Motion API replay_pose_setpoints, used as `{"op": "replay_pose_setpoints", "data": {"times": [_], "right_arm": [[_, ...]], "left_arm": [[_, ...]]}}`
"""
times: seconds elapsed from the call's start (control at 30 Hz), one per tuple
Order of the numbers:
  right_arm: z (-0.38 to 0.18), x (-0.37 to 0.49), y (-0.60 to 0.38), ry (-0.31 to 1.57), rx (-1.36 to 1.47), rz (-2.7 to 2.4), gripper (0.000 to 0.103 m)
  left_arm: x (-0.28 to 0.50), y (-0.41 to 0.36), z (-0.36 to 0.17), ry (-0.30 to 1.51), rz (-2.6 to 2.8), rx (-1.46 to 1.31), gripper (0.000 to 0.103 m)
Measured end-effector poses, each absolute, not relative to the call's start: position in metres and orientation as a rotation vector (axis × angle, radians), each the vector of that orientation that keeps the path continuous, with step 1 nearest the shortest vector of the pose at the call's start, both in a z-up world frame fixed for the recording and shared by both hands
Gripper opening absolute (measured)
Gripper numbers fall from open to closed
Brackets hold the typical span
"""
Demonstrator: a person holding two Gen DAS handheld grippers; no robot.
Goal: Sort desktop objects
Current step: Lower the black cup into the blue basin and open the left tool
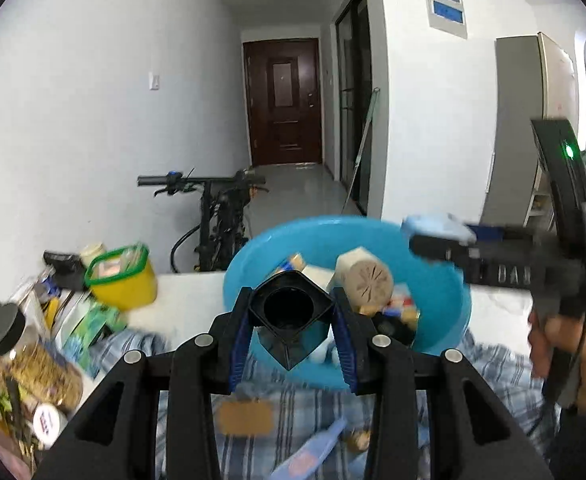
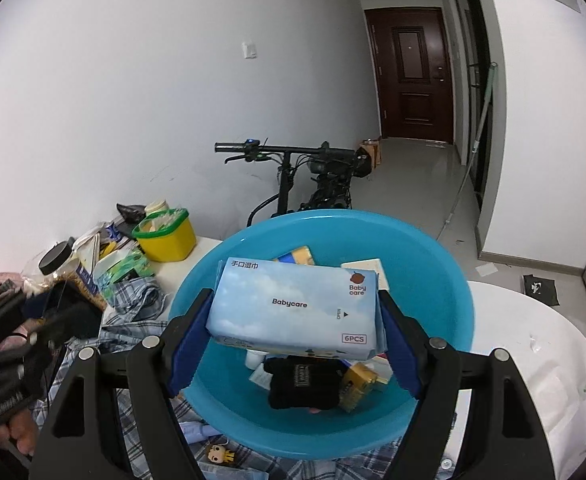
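Observation:
A blue basin [image 1: 445, 292] [image 2: 433, 280] stands on the white table and holds several small items. My left gripper [image 1: 291, 324] is shut on a black square container [image 1: 289, 312] with a round opening, held at the basin's near rim. My right gripper [image 2: 293, 320] is shut on a light blue Babycare wet-wipes pack [image 2: 293, 304], held above the basin's inside. In the left wrist view the right gripper [image 1: 437, 240] reaches in from the right over the basin's far rim with the pack [image 1: 433, 226]. A black pouch [image 2: 305, 384] and a yellow box [image 2: 359, 384] lie in the basin.
A plaid cloth [image 1: 313, 408] lies under the basin's near side. A yellow tub with a green rim [image 2: 167, 236], a jar with a black lid [image 2: 59, 258], a green pack and other clutter sit on the table's left. A small figurine [image 2: 219, 454] lies on the cloth. A bicycle [image 2: 313, 184] stands behind.

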State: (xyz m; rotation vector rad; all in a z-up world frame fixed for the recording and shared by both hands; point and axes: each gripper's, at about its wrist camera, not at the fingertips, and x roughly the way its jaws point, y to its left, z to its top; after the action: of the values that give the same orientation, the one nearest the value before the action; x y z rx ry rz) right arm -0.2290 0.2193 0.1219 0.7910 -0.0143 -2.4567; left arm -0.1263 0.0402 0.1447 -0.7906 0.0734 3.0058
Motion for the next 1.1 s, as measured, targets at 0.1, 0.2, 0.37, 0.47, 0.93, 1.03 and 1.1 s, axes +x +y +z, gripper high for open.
{"op": "replay_pose_setpoints", "data": {"times": [0.1, 0.2, 0.37, 0.47, 0.93, 1.03, 1.1], "right_arm": [[0.122, -0.23, 0.222, -0.013, 0.795, -2.465, 0.077], [0.123, -0.231, 0.224, 0.005, 0.798, -2.476, 0.077], [0.121, -0.236, 0.228, 0.005, 0.802, -2.509, 0.077], [0.115, -0.242, 0.226, 0.027, 0.824, -2.528, 0.077], [0.095, -0.249, 0.201, 0.144, 0.884, -2.524, 0.077], [0.095, -0.248, 0.202, 0.148, 0.884, -2.524, 0.077], [0.094, -0.246, 0.202, 0.151, 0.88, -2.518, 0.077]], "left_arm": [[-0.15, 0.048, 0.151, 0.102, 3.0, -0.785, 0.04], [-0.178, 0.051, 0.152, 0.133, 3.022, -0.811, 0.04], [-0.201, 0.049, 0.14, 0.112, 3.009, -0.804, 0.04], [-0.211, 0.046, 0.123, 0.108, 2.99, -0.849, 0.04], [-0.227, 0.035, 0.083, 0.043, 2.941, -0.964, 0.04], [-0.227, 0.035, 0.083, 0.045, 2.942, -0.962, 0.04], [-0.227, 0.034, 0.085, 0.052, 2.952, -0.952, 0.04]]}}
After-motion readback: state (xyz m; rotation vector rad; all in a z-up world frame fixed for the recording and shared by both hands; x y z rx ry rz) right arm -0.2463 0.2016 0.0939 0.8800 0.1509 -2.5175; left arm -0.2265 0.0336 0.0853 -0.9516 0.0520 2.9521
